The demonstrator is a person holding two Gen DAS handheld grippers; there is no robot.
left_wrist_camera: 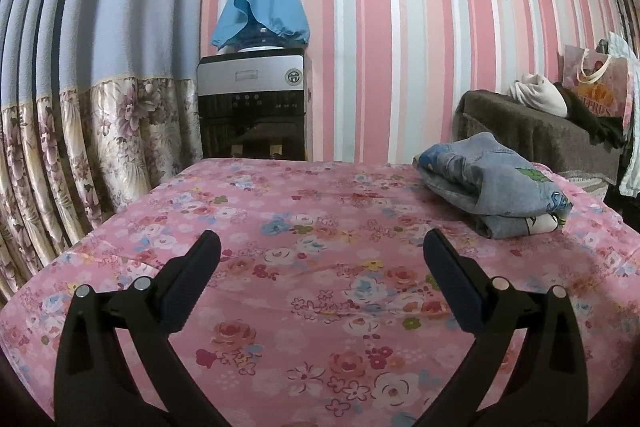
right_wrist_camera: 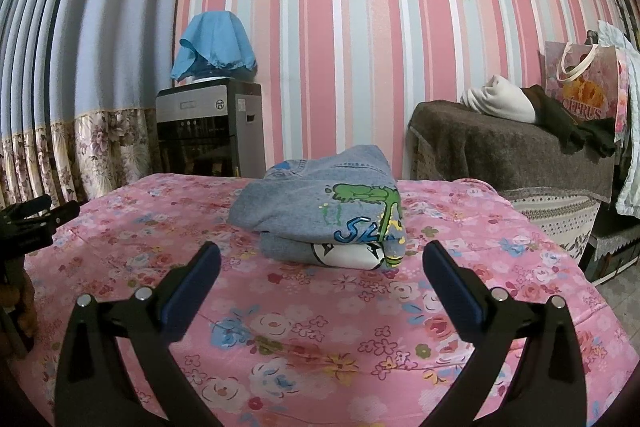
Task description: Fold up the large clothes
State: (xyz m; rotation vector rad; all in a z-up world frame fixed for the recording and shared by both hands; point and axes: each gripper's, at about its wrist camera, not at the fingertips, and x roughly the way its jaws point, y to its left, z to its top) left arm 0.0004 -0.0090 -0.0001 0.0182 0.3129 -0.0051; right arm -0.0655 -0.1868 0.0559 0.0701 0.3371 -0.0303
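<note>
A folded light-blue denim garment (right_wrist_camera: 320,203) with green and blue cartoon prints lies in a compact stack on the pink floral table cover (right_wrist_camera: 320,339). In the left wrist view the garment (left_wrist_camera: 492,183) sits at the far right of the cover (left_wrist_camera: 280,287). My right gripper (right_wrist_camera: 322,259) is open and empty, just in front of the stack, not touching it. My left gripper (left_wrist_camera: 322,247) is open and empty over bare cover, to the left of the garment. It also shows at the left edge of the right wrist view (right_wrist_camera: 36,215).
A water dispenser (left_wrist_camera: 252,103) with a blue cloth cover (left_wrist_camera: 262,11) stands behind the table against the striped wall. A brown-covered piece of furniture (right_wrist_camera: 512,147) with white and dark clothes and a gift bag (right_wrist_camera: 584,87) stands at the right. Curtains (left_wrist_camera: 80,107) hang at the left.
</note>
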